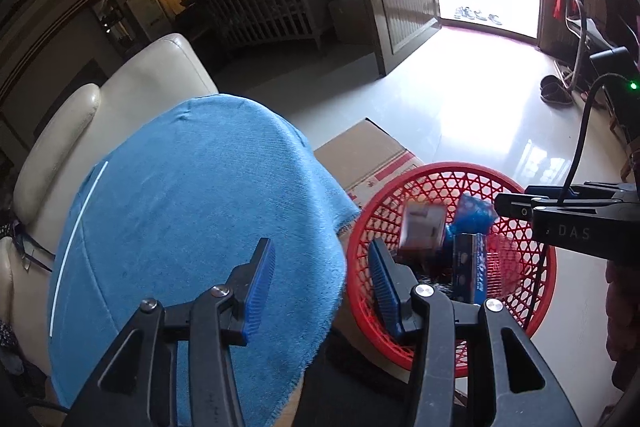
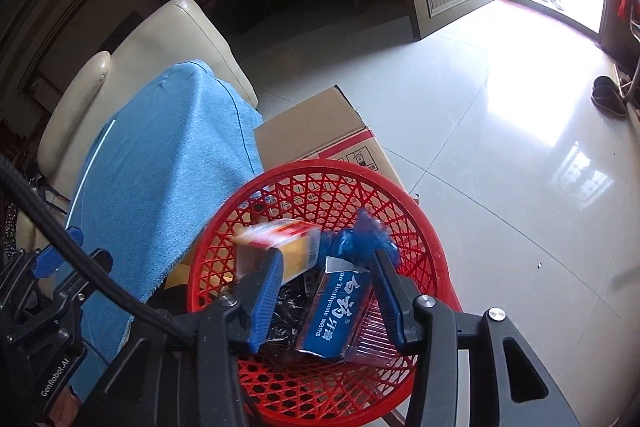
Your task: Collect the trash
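A red mesh basket [image 1: 532, 279] [image 2: 420, 227] stands beside a surface covered by a blue cloth [image 1: 192, 207] [image 2: 168, 179]. Inside lie a blue toothpaste box [image 2: 340, 311] [image 1: 470, 267], a crumpled blue wrapper [image 2: 360, 239] [image 1: 474, 213] and black foil [image 2: 288, 307]. A small cardboard box [image 2: 280, 247] [image 1: 422, 231], blurred, is in the air just over the basket. My right gripper [image 2: 326, 269] is open directly above the basket. My left gripper [image 1: 322, 257] is open and empty over the cloth's edge and the basket rim.
A brown cardboard carton [image 1: 368, 151] [image 2: 320, 131] sits behind the basket. A cream leather armchair [image 1: 132, 87] [image 2: 168, 39] stands at the left behind the cloth. Shiny white floor tiles [image 1: 480, 115] stretch to the open door; dark shoes [image 1: 556, 91] lie at the right.
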A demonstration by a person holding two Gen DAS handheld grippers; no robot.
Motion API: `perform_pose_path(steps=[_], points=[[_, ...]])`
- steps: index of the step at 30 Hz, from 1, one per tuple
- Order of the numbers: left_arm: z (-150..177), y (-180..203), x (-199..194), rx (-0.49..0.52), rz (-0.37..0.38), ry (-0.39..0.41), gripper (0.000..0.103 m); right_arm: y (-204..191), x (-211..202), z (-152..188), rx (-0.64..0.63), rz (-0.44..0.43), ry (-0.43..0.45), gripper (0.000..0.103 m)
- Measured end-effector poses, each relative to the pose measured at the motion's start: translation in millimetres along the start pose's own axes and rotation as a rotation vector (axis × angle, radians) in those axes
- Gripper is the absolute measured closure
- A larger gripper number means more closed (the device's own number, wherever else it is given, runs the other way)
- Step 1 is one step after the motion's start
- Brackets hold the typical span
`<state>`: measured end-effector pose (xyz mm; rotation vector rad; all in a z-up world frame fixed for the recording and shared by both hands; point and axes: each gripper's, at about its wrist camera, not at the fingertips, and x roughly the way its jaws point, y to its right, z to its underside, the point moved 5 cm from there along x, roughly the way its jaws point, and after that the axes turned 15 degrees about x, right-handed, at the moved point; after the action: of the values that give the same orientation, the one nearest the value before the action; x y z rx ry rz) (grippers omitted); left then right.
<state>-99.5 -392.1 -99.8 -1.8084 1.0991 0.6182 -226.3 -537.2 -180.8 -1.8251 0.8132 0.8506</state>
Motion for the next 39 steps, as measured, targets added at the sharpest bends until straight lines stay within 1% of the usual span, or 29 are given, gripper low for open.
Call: perform_pose_path(steps=[2, 6, 10, 13, 18, 24, 28, 31, 34, 37, 38, 39], points=[[3.2, -9.5, -7.2, -0.019, -0.023, 0.011, 0.04, -5.0, -2.9, 0.4, -0.01, -0.002, 0.004, 0.054], [14.0, -33.5, -24.8, -0.071, -0.056, 0.025, 0.04, -21.7, -8.6, 2.5, -0.04, -0.013, 0.011, 0.054], [30.9, -61.3, -45.6, -0.129, -0.115, 0.026, 0.039, -45.7, -14.0, 10.4, -0.088, -0.031, 0.014, 0.054], [46.6, -85.2, -60.9, -0.186, -0.161, 0.028, 0.029, -70.0, -17.2, 19.1, -0.136, -0.048, 0.011, 0.054], [77.4, -121.1, -89.7, -0.263, -0.26, 0.033, 0.029, -114.9, -22.9, 38.0, -0.229, -0.082, 0.004, 0.054], [125.3, -166.9, -123.8, -0.403, -0.349, 0.02, 0.028, -187.3, -36.6, 68.5, -0.383, -0.144, 0.006, 0.052], [157.2, -195.3, -147.2, -0.478, -0.428, 0.009, 0.028, -238.5, -55.6, 93.0, -0.488, -0.204, 0.026, 0.05], [182.4, -212.7, -164.0, -0.537, -0.467, 0.004, 0.028, -268.8, -67.6, 110.5, -0.552, -0.242, 0.034, 0.05], [201.4, -225.5, -177.7, -0.586, -0.501, 0.004, 0.028, -292.7, -81.1, 125.2, -0.603, -0.273, 0.05, 0.049], [221.5, -237.2, -193.8, -0.624, -0.548, 0.005, 0.028, -316.1, -96.9, 141.5, -0.647, -0.309, 0.072, 0.047], [226.0, -239.9, -196.6, -0.632, -0.56, 0.004, 0.025, -321.2, -100.6, 145.7, -0.656, -0.319, 0.078, 0.046], [231.9, -242.8, -201.2, -0.643, -0.576, 0.004, 0.015, -327.8, -105.6, 150.2, -0.666, -0.33, 0.086, 0.046]])
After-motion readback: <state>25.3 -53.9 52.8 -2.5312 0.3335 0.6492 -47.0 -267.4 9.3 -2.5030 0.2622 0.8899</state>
